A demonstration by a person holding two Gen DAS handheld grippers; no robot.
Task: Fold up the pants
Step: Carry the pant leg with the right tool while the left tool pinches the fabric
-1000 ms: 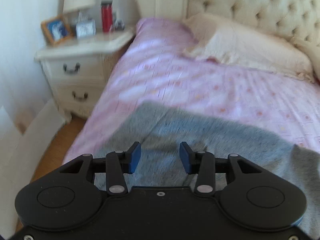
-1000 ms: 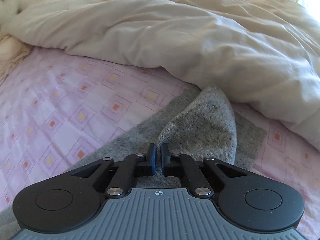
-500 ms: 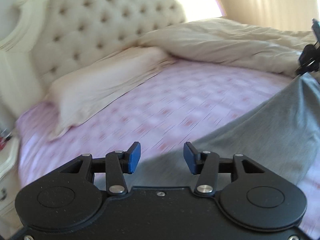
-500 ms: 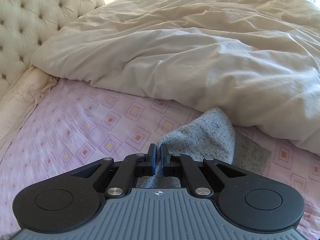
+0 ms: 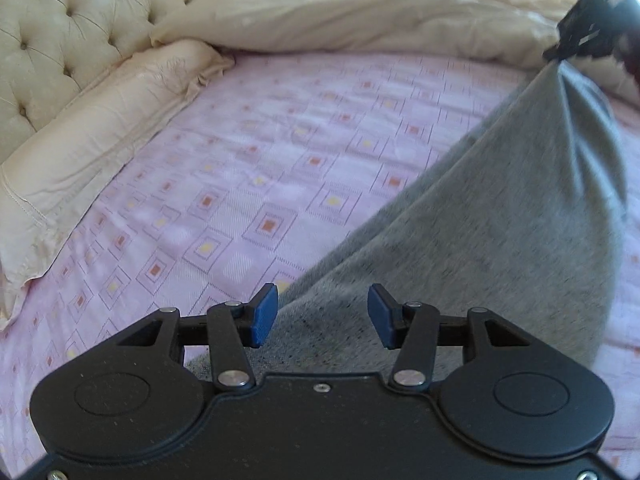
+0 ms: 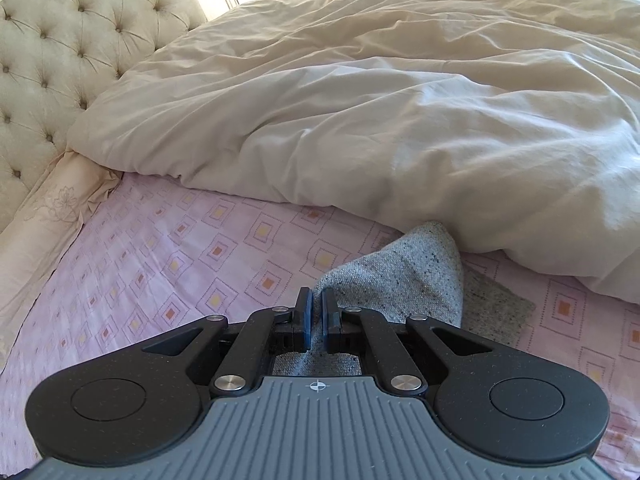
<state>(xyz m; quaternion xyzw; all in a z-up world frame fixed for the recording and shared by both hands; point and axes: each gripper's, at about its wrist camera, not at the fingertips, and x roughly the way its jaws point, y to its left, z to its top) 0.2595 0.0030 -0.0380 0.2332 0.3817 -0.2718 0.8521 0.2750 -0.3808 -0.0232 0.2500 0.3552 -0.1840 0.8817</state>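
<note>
Now right gripper [image 6: 315, 314], jaws clamped on grey pants [image 5: 500, 240], has lifted far-right corner off bed [image 5: 280, 152] since a second ago; left gripper [image 5: 322, 316], jaws open, has swung right above near hem. Fold under way.

Pink patterned sheet [image 5: 280, 152], cream duvet [image 6: 400, 100], pillow [image 5: 100, 128], tufted headboard [image 5: 60, 20]

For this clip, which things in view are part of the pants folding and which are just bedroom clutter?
Part of the job:
- grey pants
- right gripper, shut on a lifted pinch of the pants
- left gripper, open over the pants

Just there:
- cream duvet
- pillow
- tufted headboard
- pink patterned sheet
</note>
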